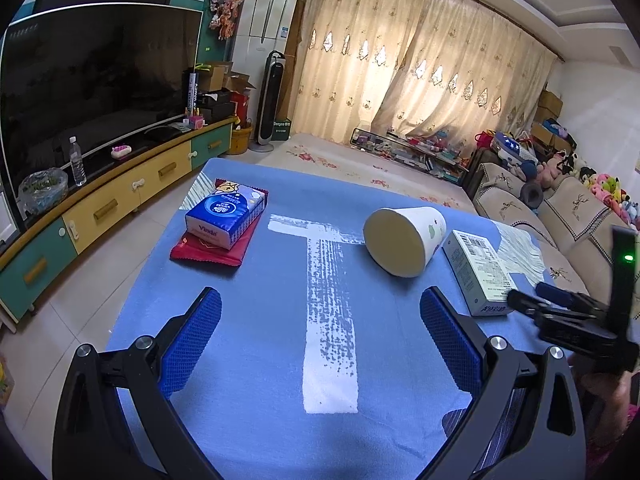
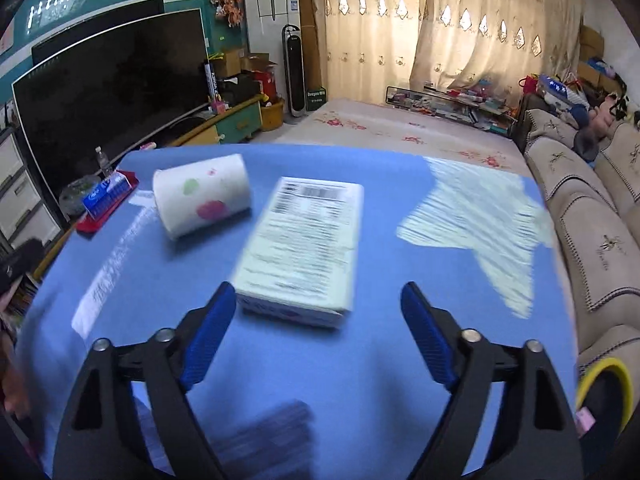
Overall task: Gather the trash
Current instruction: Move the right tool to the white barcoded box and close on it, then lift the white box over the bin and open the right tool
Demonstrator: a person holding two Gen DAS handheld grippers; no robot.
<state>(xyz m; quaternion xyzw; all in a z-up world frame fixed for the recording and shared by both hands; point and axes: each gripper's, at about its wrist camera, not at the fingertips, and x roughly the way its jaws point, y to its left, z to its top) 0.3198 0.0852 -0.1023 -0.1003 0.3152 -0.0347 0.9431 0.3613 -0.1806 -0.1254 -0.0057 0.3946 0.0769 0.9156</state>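
The right claw [image 2: 318, 296] is wide open and holds nothing. The white box [image 2: 302, 248] lies flat on the blue desk [image 2: 380, 360], just ahead of it. The left claw [image 1: 320, 304] is open too, with the tipped paper cup [image 1: 404, 240] ahead on its right.

White cup [image 2: 202, 196] with green and pink spots, blue tablecloth [image 2: 380, 352].

Big dark television [image 1: 96, 80] fills the left wall, sitting on a green-and-yellow cabinet [image 1: 120, 200] with a water bottle [image 1: 77, 162] standing on top. Cream curtains [image 1: 400, 80] glow at the back, a tower fan [image 1: 271, 100] beside them, and a beige sofa [image 2: 592, 216] runs down the right.
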